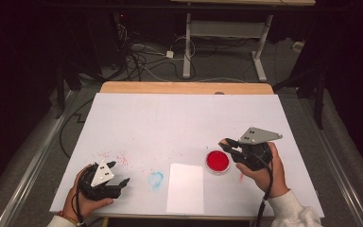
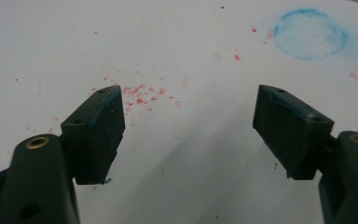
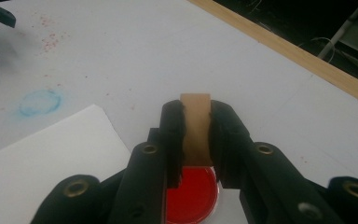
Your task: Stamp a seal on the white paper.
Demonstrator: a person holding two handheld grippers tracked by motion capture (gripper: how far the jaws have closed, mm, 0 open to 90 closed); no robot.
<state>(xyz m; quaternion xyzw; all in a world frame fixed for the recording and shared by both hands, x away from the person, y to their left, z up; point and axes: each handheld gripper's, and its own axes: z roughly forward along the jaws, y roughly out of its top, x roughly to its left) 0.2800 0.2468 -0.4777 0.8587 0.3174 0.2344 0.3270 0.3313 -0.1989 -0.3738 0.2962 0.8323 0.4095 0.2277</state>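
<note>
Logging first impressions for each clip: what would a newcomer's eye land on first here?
Probably the red ink pad, bright on the white table cover, right of a blank sheet of paper. Just above it the right gripper is shut on a tan wooden block. Near the open left gripper lie a blue ring stain and red specks.
</note>
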